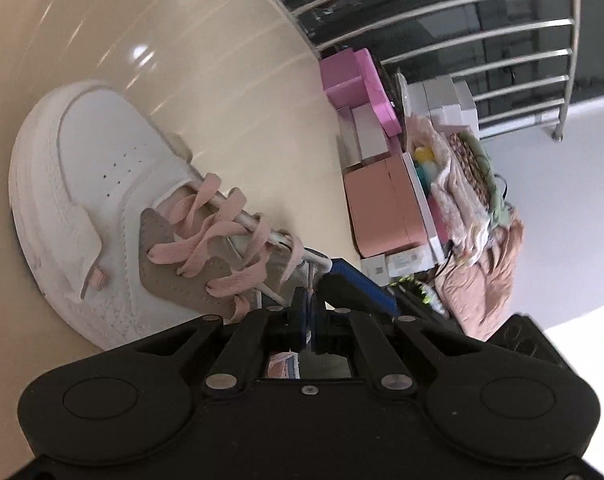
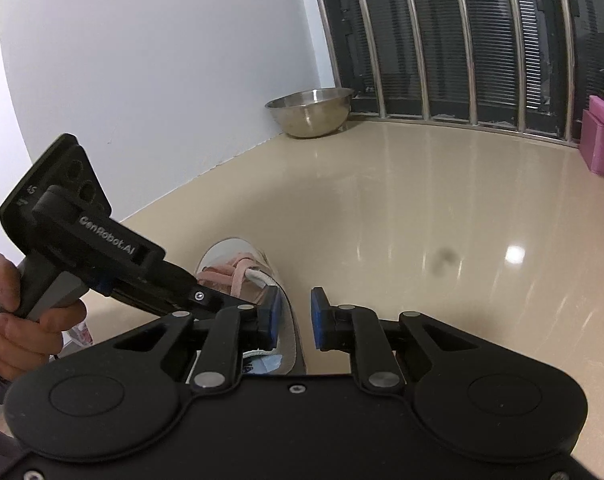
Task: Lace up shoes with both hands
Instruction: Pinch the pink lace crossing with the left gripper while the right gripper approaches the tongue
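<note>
Here, a white sneaker [image 1: 97, 216] rests on a glossy cream floor [image 1: 229, 80], toe rounded and smooth, with fine perforations on the vamp and a ribbed, stitched rubber sidewall. Grey suede-like eyelet panels [image 1: 169, 256] flank the tongue. A flat, soft pink lace [image 1: 221, 236] zigzags across them in wide woven bands, slightly twisted at each crossing.

The left gripper [image 1: 310, 300] sits right at the top of the lacing. Its blue ridged pads are pressed together, with a thin pale strand pinched between them; it looks like the lace end, though blur keeps this uncertain. Just past it, the right gripper's blue-padded finger [image 1: 362, 284] pokes into the left wrist view.

In the right wrist view, the right gripper [image 2: 294, 318] hovers over the shoe's heel end, pads parted with a clear gap, holding nothing. The sneaker [image 2: 237, 272] shows between and beyond them, mostly hidden. A bare hand [image 2: 17, 312] grips the matte black handle of the left tool.

Against the wall: a dented stainless steel bowl [image 2: 312, 110], round and brushed. Near the barred metal railing [image 1: 482, 32]: pink boxes [image 1: 362, 80], a salmon cardboard box [image 1: 386, 208], white cartons, and a heap of folded fuzzy fabrics [image 1: 474, 200].
</note>
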`<action>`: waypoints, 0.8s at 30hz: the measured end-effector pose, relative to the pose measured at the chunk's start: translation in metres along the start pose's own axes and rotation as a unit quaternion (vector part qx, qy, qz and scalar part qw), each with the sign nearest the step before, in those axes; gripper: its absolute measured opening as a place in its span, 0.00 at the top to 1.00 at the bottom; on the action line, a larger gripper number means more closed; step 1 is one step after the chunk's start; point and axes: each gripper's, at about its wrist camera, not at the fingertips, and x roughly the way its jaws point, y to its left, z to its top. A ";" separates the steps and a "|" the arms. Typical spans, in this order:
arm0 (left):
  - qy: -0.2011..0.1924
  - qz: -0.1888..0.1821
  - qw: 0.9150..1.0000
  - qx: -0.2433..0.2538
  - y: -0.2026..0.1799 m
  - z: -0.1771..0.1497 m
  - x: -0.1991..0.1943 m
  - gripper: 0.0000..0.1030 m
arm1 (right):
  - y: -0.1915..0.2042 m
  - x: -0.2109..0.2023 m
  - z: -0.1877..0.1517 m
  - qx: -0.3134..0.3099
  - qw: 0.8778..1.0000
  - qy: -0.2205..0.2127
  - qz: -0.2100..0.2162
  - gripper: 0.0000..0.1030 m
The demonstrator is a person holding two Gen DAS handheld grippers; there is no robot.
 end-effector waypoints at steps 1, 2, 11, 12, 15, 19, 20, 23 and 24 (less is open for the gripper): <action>0.001 -0.003 1.000 -0.007 0.001 0.001 0.000 0.98 | 0.000 -0.001 0.000 -0.001 1.000 -0.001 -0.001 0.84; 0.002 -0.004 1.000 -0.012 0.002 0.001 0.001 0.98 | 0.000 -0.001 0.000 -0.002 1.000 -0.001 -0.002 0.84; -0.004 -0.002 1.000 -0.003 -0.001 0.008 0.000 0.98 | -0.013 -0.002 0.003 0.041 0.999 -0.011 0.031 0.82; -0.006 0.001 1.000 0.001 -0.002 0.008 0.000 0.98 | -0.019 0.001 0.003 0.065 0.997 -0.007 0.042 0.82; -0.006 0.002 1.000 0.002 -0.002 0.011 0.003 0.98 | -0.037 0.012 0.006 0.136 0.988 0.005 0.075 0.78; -0.009 0.014 0.999 0.034 -0.009 0.008 0.004 0.98 | -0.061 0.026 0.009 0.229 0.966 0.020 0.119 0.74; -0.010 0.016 0.999 0.036 -0.010 0.008 0.004 0.98 | -0.067 0.029 0.010 0.252 0.959 0.024 0.130 0.74; -0.012 0.021 0.999 0.043 -0.012 0.007 0.005 0.98 | -0.078 0.038 0.009 0.299 0.941 0.038 0.151 0.75; -0.012 0.023 0.999 0.045 -0.013 0.007 0.005 0.98 | -0.079 0.040 0.008 0.306 0.938 0.043 0.154 0.78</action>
